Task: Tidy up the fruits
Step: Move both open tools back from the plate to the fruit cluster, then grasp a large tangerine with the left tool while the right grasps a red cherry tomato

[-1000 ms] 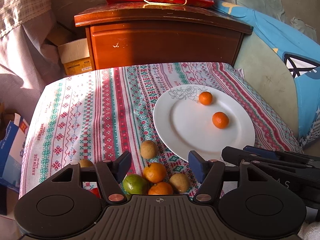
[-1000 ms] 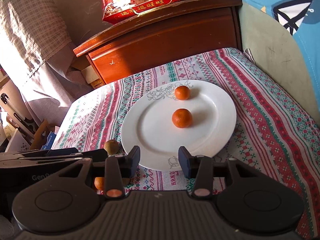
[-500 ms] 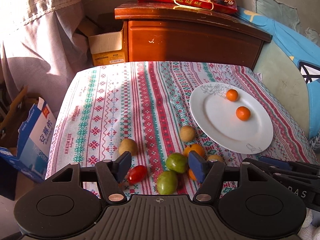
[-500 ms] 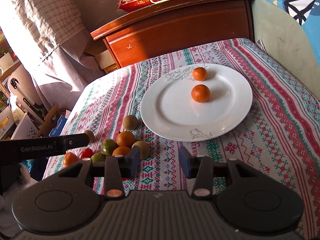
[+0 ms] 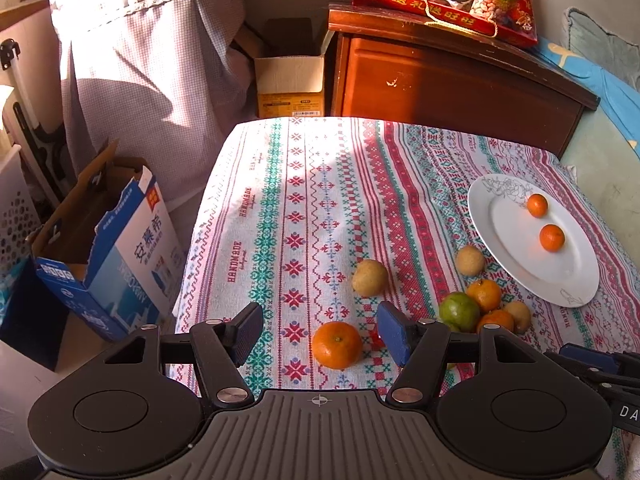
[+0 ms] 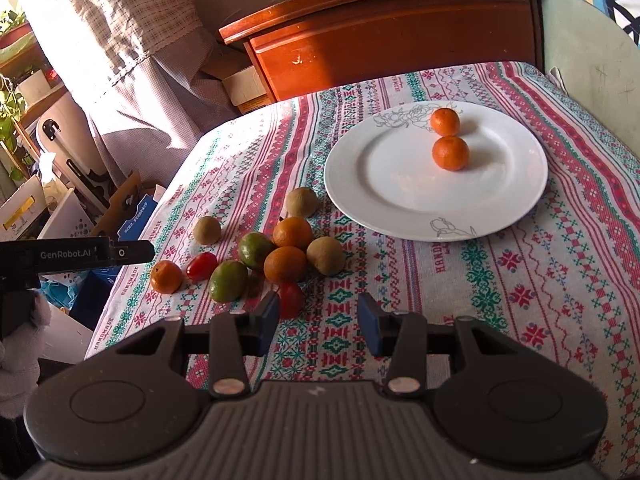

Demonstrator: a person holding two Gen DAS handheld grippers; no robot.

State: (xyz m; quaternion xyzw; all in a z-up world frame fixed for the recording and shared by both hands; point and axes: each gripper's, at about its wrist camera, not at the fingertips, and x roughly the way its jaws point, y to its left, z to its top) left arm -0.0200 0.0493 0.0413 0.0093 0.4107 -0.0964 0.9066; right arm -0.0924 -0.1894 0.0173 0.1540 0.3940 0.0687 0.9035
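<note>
— Where does the lone tangerine (image 5: 337, 345) lie from the left gripper (image 5: 320, 330)?

— Straight ahead, framed between its parted jaws though nearer the right-hand pad; nothing is gripped yet. From the white plate (image 5: 504, 240) it sits well apart, out at the far end of the loose fruit.

— And the right gripper (image 6: 318, 318)?

— Also empty, jaws parted narrower, with bare tablecloth (image 6: 520, 280) between them. A red tomato (image 6: 290, 299) lies just beside its left pad, nearer the plate.

— Long axis?

— The tangerine is nearly round, so none matters. I judge the left hand nearer; it must carry the fruit past the pile to the plate, where two tangerines (image 6: 450, 153) already rest.
</note>
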